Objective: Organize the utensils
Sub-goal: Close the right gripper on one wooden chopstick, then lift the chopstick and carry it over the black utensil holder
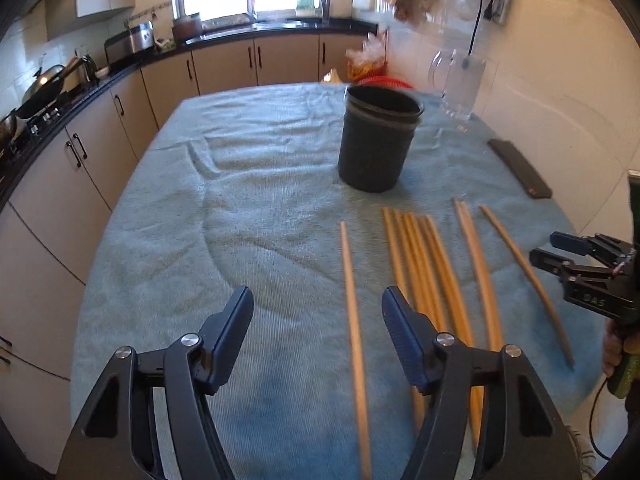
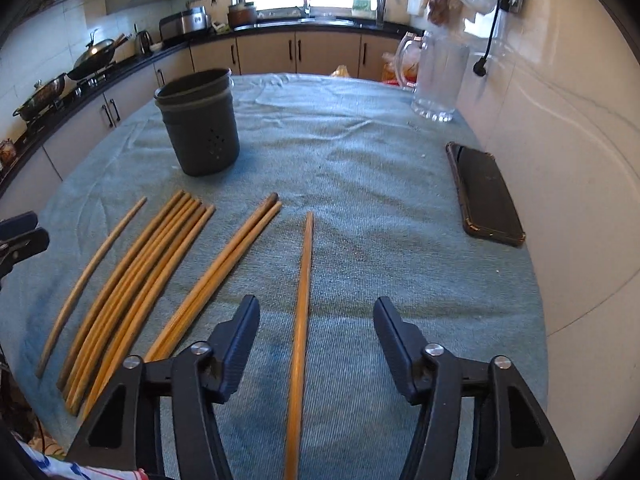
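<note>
Several wooden chopsticks (image 1: 420, 264) lie side by side on a blue-green towel (image 1: 248, 200), in front of a dark utensil holder (image 1: 376, 140), which stands upright and looks empty. My left gripper (image 1: 318, 300) is open above the towel; a single chopstick (image 1: 354, 320) lies between its fingers. My right gripper (image 2: 316, 312) is open and empty, with the rightmost chopstick (image 2: 302, 312) lying between its fingers. The bunch (image 2: 140, 280) and the holder (image 2: 200, 124) lie to its left. The right gripper also shows in the left wrist view (image 1: 560, 250).
A black phone (image 2: 484, 196) lies on the towel near the white wall on the right. A clear glass jug (image 2: 436, 76) stands at the far right corner. Kitchen counters with pans (image 1: 44, 92) run along the left, beyond the table edge.
</note>
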`<act>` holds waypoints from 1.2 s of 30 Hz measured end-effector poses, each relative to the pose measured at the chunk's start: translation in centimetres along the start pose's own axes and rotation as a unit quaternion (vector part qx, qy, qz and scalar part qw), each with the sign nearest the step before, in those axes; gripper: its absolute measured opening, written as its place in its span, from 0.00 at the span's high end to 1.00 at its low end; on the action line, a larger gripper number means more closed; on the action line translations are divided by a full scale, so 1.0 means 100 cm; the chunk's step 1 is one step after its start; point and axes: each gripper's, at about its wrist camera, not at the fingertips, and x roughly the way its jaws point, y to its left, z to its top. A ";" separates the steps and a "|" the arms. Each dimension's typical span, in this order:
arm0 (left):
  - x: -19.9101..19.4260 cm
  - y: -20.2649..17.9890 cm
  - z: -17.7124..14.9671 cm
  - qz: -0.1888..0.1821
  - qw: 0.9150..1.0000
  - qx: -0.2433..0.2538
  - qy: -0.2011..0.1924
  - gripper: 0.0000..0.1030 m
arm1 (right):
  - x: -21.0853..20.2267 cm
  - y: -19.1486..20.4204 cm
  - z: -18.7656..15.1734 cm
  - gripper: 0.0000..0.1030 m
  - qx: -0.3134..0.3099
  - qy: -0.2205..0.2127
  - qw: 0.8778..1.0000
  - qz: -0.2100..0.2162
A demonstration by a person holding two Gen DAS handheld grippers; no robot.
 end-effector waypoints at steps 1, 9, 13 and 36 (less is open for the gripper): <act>0.006 0.000 0.002 -0.004 1.000 0.002 0.007 0.38 | 0.005 -0.001 0.003 0.44 -0.001 0.008 1.000 0.001; 0.069 0.005 0.019 -0.052 0.993 -0.018 0.103 0.69 | 0.035 -0.005 0.016 0.61 0.006 0.060 0.998 0.017; 0.082 0.005 0.029 -0.053 0.992 -0.012 0.115 0.70 | 0.050 -0.006 0.026 0.67 0.011 0.083 0.996 0.018; -0.005 0.005 0.048 -0.056 0.998 -0.030 -0.011 0.95 | -0.003 -0.006 0.048 0.94 0.029 0.009 0.997 0.066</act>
